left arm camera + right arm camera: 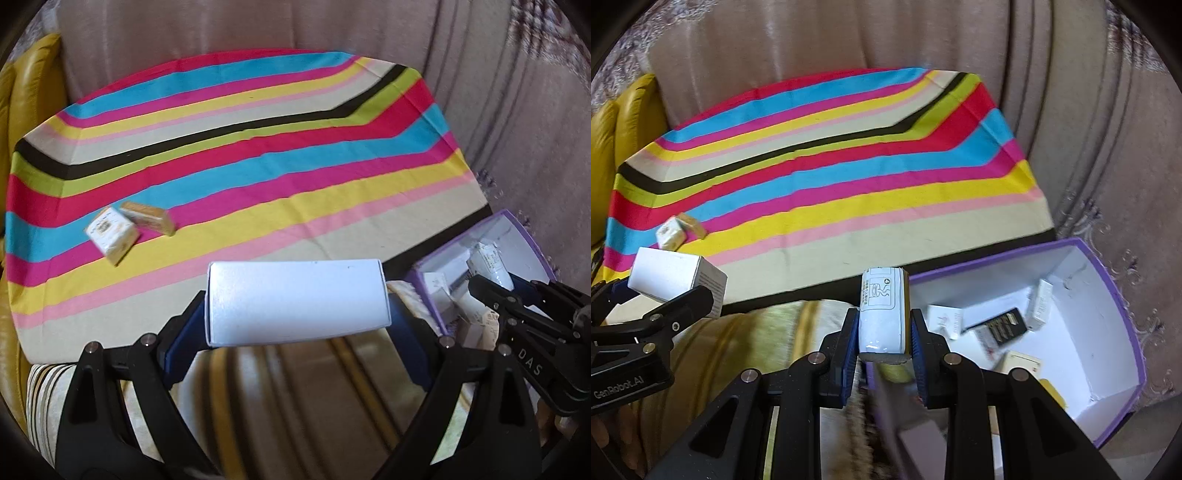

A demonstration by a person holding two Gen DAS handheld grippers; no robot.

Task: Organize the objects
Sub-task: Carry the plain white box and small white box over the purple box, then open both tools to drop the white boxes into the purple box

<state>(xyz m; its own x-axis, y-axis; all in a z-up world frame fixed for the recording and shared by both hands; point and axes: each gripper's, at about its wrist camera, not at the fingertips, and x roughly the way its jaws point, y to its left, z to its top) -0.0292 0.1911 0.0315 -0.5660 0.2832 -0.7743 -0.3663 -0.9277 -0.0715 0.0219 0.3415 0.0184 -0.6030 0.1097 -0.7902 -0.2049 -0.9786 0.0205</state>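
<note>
A striped cloth (258,155) covers the table, with a beige curtain (221,29) behind it and a yellow cushion (33,92) at the far left. Off the cloth's near right corner sits a purple bin (1115,295), white inside, with several small boxes (1038,306) lying loose in it. The left gripper (295,317) is spread wide around a white box (295,299), clamping it by its ends, near the cloth's front edge. The right gripper (884,328) is narrow, pinching a small upright packet (882,314) printed with a diagram, just left of the bin's rim. Far left on the cloth, two little cartons (110,234) lie touching.
</note>
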